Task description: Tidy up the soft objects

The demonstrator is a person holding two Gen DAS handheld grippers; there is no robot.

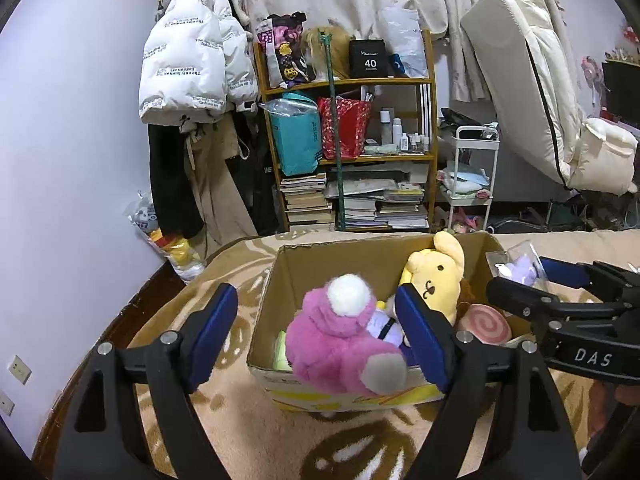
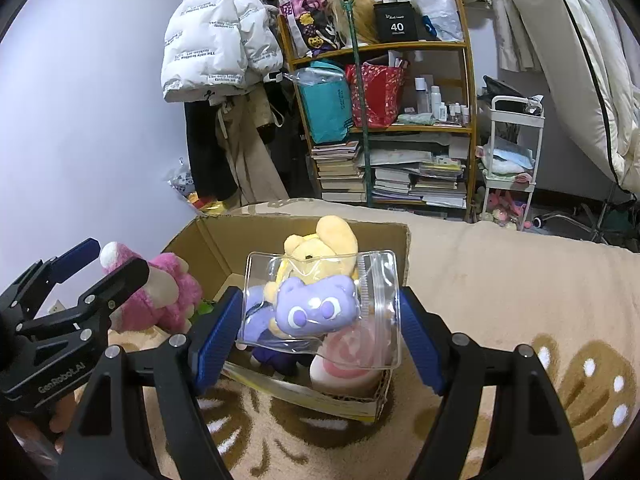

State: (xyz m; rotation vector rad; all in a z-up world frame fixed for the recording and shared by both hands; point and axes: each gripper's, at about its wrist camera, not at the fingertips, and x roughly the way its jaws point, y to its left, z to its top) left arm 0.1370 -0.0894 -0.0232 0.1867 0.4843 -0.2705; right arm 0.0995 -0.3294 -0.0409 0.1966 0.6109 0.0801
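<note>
So, the cardboard box [image 1: 372,264] sits mid-frame on a beige patterned blanket [image 1: 240,420] in the left wrist view, and it's already got a few plushies in it: a yellow dog plush [image 1: 434,276] upright at the right side, a pink swirl cushion [image 1: 484,326] at the lower right corner, and a pink bear plush [image 1: 340,344] draped over the near wall. The left gripper [image 1: 320,340] has its jaws spread wide apart; the bear sits between the blue pads, but I can't tell if either pad is actually touching it. Over in the right wrist view, the right gripper [image 2: 320,332] is above the box, and a clear plastic pouch [image 2: 320,312] with a little purple plush [image 2: 316,308] inside spans the gap between its fingers, so it looks clamped on the pouch edges. The same pouch shows at the right edge of the left view. Behind it all, upper centre, there's a wooden shelf [image 1: 348,84] stuffed with books and bags, and a white puffer jacket [image 1: 188,52] hanging upper left.
</note>
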